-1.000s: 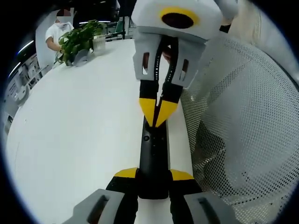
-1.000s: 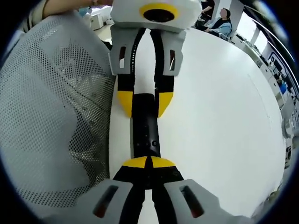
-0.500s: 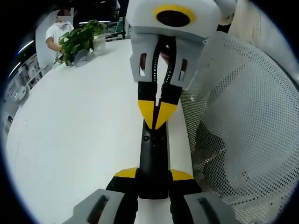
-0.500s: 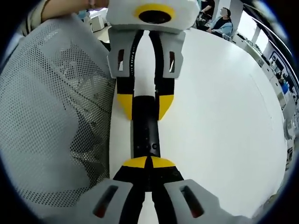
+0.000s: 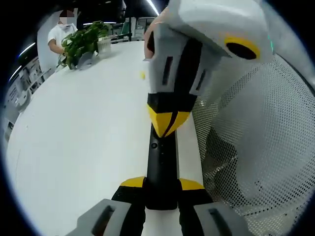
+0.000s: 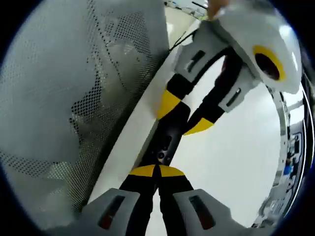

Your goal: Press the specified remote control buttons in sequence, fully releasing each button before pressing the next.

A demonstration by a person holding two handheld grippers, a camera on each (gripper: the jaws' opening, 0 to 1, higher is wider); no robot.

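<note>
The left gripper [image 5: 161, 183] holds 1 end of the black remote [image 5: 161, 160] tight, so it stays put over the white table [image 5: 83, 137]. The right gripper [image 5: 169, 123] has its 2 yellow tips closed together, like 1 finger, to poke a button. The remote is long and points away from the left gripper, toward the right one, beside a mesh chair [image 5: 256, 147].

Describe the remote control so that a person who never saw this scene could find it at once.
Start at the big white table, at its edge beside the white mesh basket. There a long, slim black remote control lies, clamped at one end by the left gripper and touched at the other by the shut right gripper. It is the one black bar on the white surface.
</note>
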